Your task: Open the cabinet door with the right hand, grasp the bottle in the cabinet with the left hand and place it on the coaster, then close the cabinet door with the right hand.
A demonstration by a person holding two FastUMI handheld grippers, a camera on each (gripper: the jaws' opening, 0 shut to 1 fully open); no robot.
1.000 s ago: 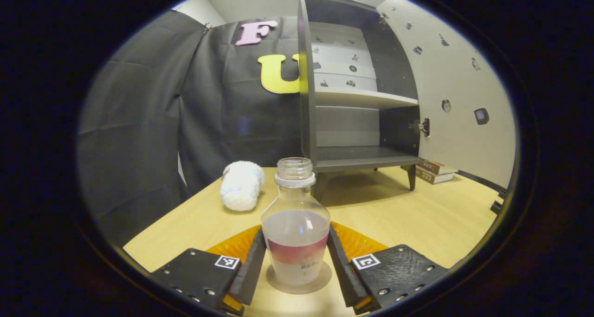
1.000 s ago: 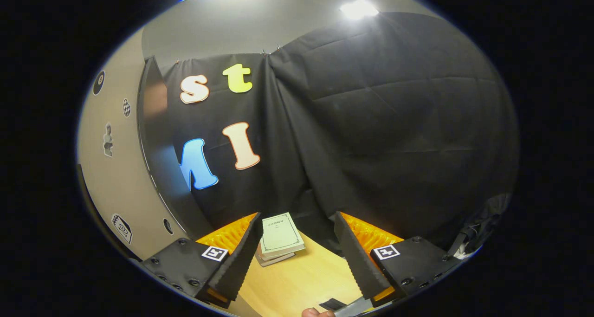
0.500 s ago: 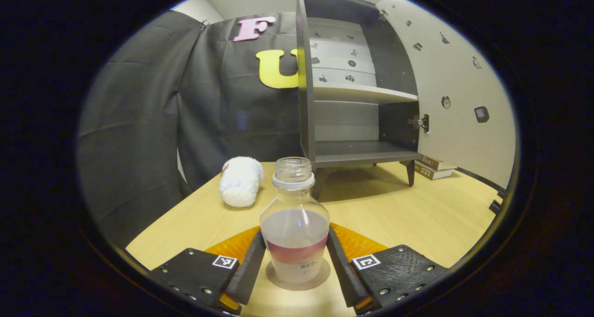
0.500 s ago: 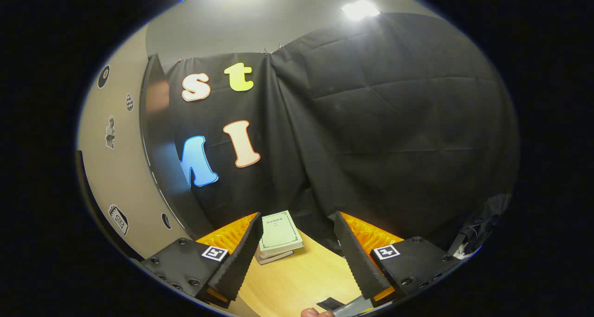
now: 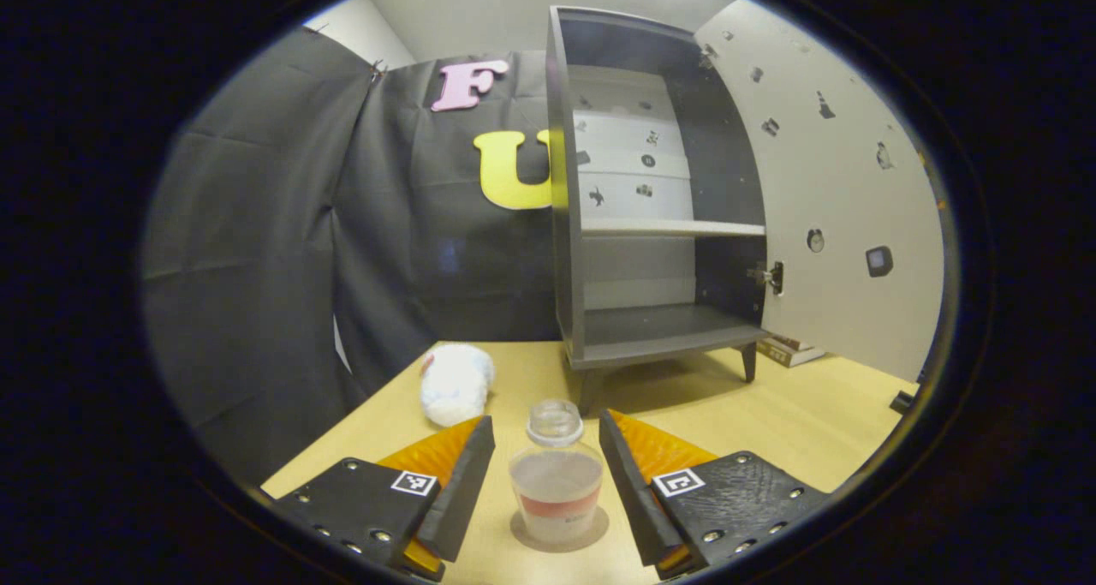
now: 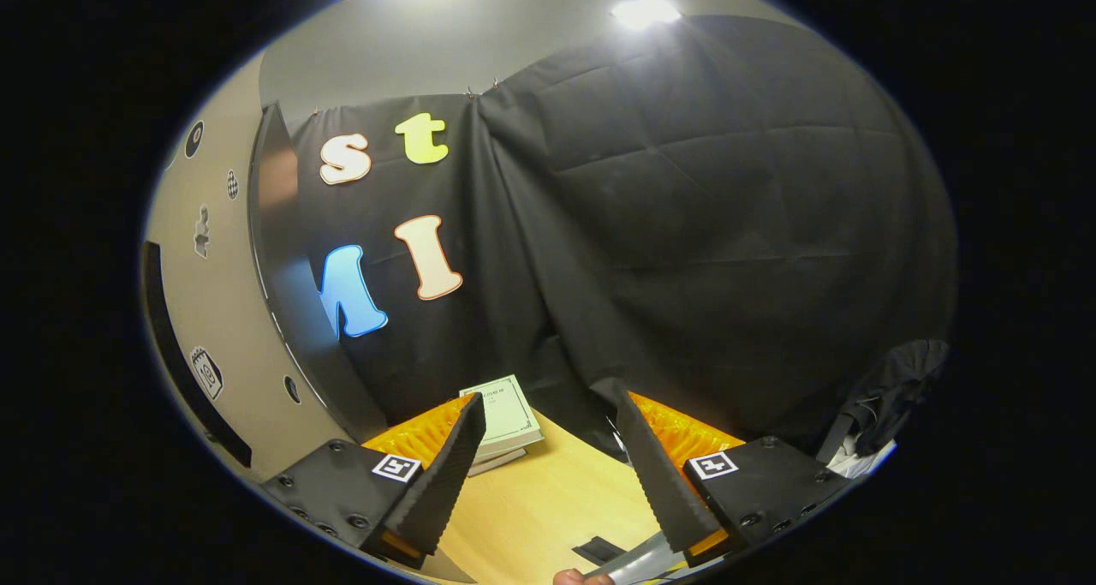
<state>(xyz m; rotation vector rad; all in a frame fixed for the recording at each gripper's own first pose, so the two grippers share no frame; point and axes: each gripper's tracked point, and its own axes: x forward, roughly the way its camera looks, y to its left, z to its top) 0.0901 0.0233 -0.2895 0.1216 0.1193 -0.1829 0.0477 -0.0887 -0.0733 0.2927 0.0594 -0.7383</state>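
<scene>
Clear plastic bottle [image 5: 555,474] stands on the round coaster [image 5: 599,529] between your spread left claw [image 5: 545,448], your right claw [image 6: 548,435] also spread, grey cabinet's door [image 5: 843,217] open.

White fluffy toy [image 5: 456,383] lying on wooden table [image 5: 822,422], stacked books [image 6: 503,414] near the cloth wall, ceiling light [image 6: 644,9]

- The bottle [image 5: 556,486] carries a red label band; its print is too small to read.
- The book [image 6: 505,409] cover's lettering is illegible (blurred).
</scene>
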